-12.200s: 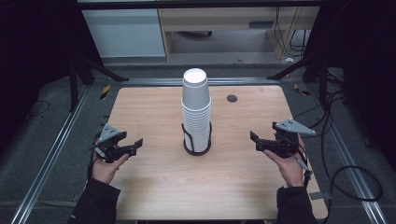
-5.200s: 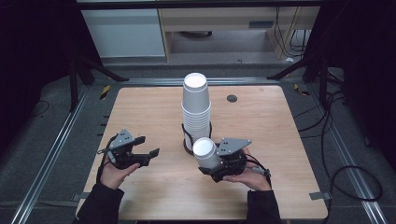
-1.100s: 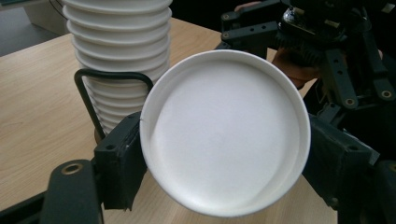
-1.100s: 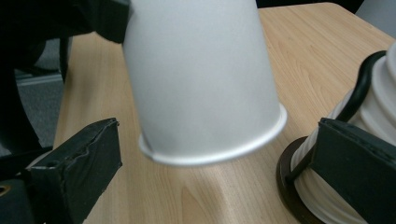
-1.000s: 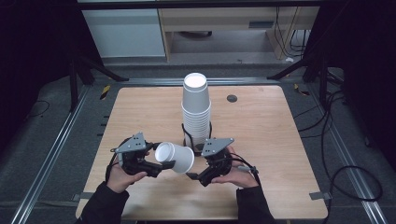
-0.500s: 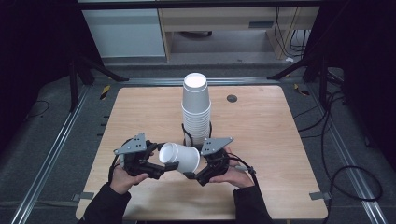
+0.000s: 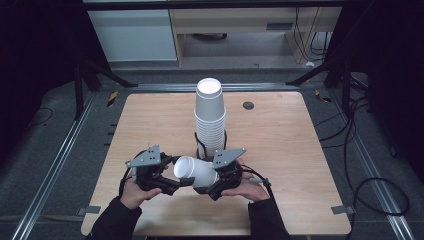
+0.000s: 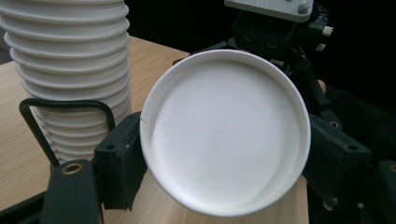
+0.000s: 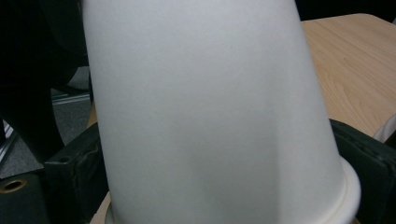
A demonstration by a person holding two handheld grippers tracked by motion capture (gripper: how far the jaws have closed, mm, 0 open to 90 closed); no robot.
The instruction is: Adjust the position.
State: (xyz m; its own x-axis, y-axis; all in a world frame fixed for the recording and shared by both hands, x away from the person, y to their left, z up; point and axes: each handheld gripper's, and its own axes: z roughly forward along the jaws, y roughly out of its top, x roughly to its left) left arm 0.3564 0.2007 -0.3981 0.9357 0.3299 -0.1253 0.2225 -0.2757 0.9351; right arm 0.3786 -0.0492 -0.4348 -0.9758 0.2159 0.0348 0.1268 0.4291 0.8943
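Jaws of both grippers squeeze one cup [image 7: 195, 172] lying sideways, low in the middle of the frame. Right gripper [image 7: 216, 182] grips its side; left gripper [image 7: 175, 184] pinches its round end. Looks like a hand-over: next, one should let go.

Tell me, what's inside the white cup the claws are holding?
Nothing shows inside the cup: the left gripper view looks at a plain white, flat round face with a rolled rim. The right claw grips its side. Whatever lies behind that white face is hidden.
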